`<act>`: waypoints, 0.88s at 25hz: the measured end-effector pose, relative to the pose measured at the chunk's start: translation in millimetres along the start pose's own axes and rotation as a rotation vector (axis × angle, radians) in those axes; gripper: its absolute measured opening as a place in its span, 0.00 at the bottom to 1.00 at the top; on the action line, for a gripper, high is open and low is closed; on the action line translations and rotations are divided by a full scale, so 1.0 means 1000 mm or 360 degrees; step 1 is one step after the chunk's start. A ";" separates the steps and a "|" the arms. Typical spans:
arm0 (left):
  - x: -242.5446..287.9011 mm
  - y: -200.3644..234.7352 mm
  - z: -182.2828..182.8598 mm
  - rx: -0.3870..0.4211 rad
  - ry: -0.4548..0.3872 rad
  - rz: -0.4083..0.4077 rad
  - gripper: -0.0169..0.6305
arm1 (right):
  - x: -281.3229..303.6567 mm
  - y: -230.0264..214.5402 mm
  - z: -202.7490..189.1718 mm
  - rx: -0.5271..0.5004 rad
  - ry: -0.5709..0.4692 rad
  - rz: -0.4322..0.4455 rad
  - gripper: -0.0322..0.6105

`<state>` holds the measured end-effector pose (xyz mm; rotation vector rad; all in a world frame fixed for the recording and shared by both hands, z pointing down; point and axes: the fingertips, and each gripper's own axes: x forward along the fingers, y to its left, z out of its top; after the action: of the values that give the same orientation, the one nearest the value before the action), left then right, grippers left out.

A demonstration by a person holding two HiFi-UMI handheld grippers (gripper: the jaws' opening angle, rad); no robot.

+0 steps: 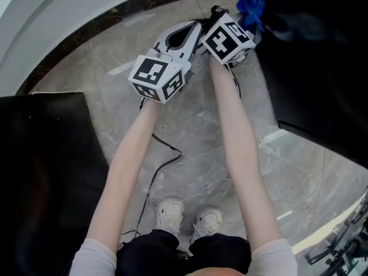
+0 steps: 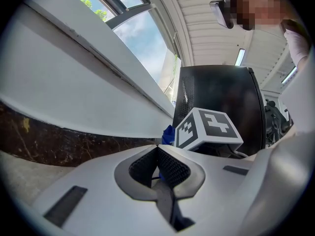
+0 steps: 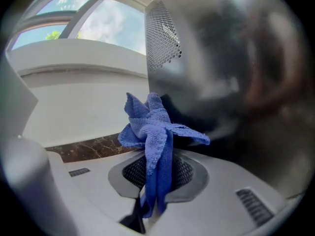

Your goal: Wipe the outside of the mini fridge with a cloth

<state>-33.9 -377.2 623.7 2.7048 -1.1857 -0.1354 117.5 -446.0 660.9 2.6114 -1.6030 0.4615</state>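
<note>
Cloth (image 3: 153, 124), blue, of woven or terry texture, is pinched in the right gripper (image 3: 156, 154). The jaws are closed down on its gathered middle, and the loose corners fan out above the tips. In the head view the same cloth (image 1: 250, 6) sits at the far end of the right arm, right at the edge of the mini fridge (image 1: 313, 56). Contact between the two cannot be confirmed from any view.

The fridge is a black unit standing on the grey marble floor (image 1: 195, 148). In the right gripper view its side (image 3: 231, 68) is dark and glossy, with a perforated vent patch near the upper corner.

The left gripper (image 2: 157, 149) has its jaws brought together, and nothing is seen gripped between them. It is held just beside the right gripper and points toward the same fridge corner.

Assessment: the cloth is light, soft and limp, so it will fold under pressure rather than lie flat. The present hold at the bunched centre looks secure. The free corners form the wiping face and should be pressed broadly against the panel. The glossy side should offer little drag, but the vent perforations could snag fibres.
</note>
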 end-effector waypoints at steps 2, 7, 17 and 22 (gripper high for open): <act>-0.001 -0.002 0.003 -0.0004 -0.0012 0.0001 0.03 | -0.006 -0.007 0.007 0.0047 -0.0017 -0.0039 0.19; -0.010 -0.001 0.008 -0.0045 -0.0049 0.0018 0.03 | -0.021 -0.015 0.008 0.0040 -0.0021 -0.0025 0.19; -0.015 -0.047 0.001 -0.0074 -0.0015 -0.0071 0.03 | -0.059 -0.058 0.003 -0.0051 -0.0019 -0.0100 0.19; -0.023 -0.073 0.004 -0.0055 0.0004 -0.0104 0.03 | -0.079 -0.076 0.000 -0.0106 -0.0006 -0.0107 0.19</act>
<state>2.7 -312.6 604.6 2.7138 -1.0847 -0.1597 150.9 -342.2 648.2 2.6091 -1.4990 0.3922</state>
